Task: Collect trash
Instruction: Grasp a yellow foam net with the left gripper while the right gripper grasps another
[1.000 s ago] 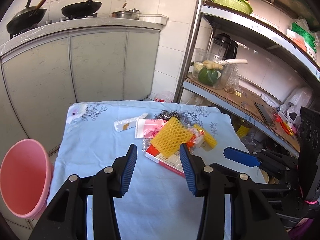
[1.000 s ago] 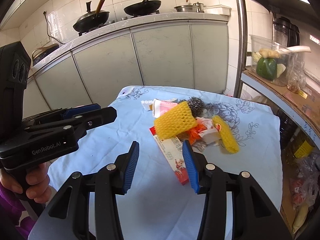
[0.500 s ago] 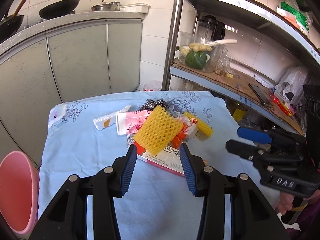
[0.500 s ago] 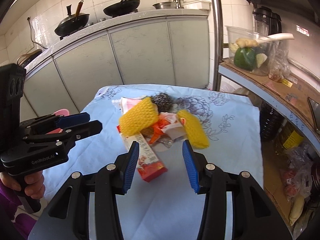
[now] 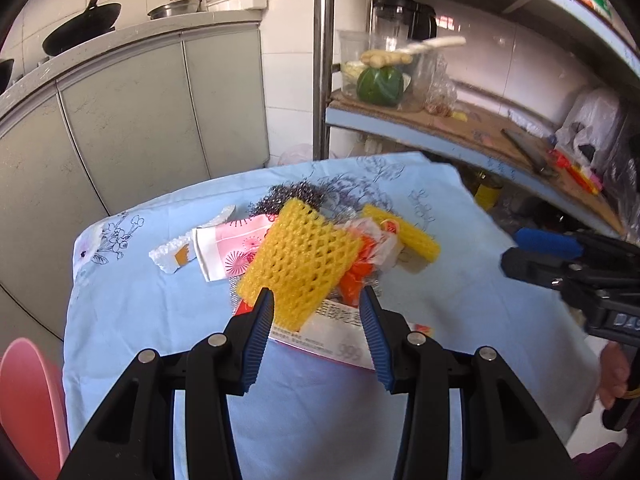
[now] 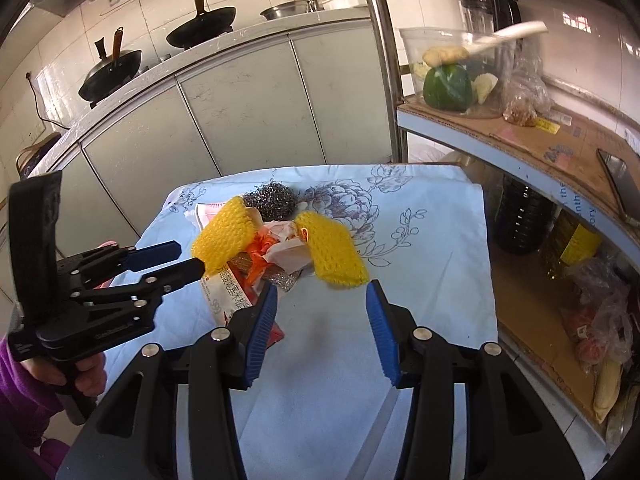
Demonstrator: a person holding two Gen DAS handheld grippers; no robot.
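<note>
Bare tablecloth (image 6: 432, 240) right of trash pile (image 6: 280, 240)

Red-and-white printed carton (image 5: 335, 342) half buried under yellow foam netting (image 5: 300, 264); round pink plastic basin (image 5: 30, 404) cropped by the left wrist view's edge.

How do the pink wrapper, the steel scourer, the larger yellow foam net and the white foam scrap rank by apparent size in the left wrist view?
1. Larger yellow foam net, though it lies nearest the camera.
2. Pink wrapper and steel scourer: both partly hidden, too alike to rank.
3. White foam scrap.
</note>
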